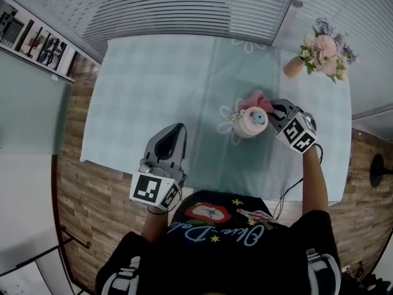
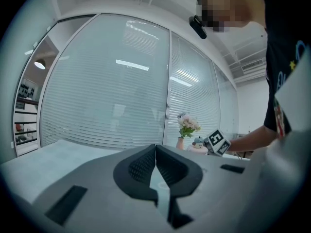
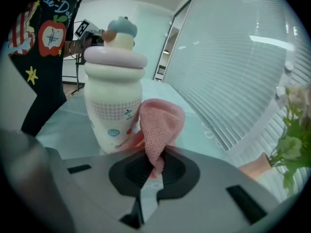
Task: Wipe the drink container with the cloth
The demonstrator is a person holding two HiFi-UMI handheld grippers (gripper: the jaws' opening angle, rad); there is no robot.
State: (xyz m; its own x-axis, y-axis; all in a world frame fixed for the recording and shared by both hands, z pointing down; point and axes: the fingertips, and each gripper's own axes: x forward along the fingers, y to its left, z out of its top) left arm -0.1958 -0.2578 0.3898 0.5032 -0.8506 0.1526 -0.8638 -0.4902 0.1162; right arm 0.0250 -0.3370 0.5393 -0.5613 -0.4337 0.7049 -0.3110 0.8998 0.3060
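Beside the drink container point(image 3: 112, 101), right gripper point(image 3: 154, 160) clamps the cloth point(image 3: 160, 123); left gripper point(image 2: 155, 153) clenched, empty.

A pale blue checked tablecloth point(image 1: 153, 85) covers the table. A peach vase of pink and lilac flowers point(image 1: 323, 51) stands at its far right corner, above brown wood-plank flooring point(image 1: 92, 195).

This looks like an office. Glass walls point(image 2: 107, 81) with blinds point(image 1: 184, 8) enclose it. A shelf point(image 1: 32, 39) stands over the wood floor point(image 1: 101, 204).
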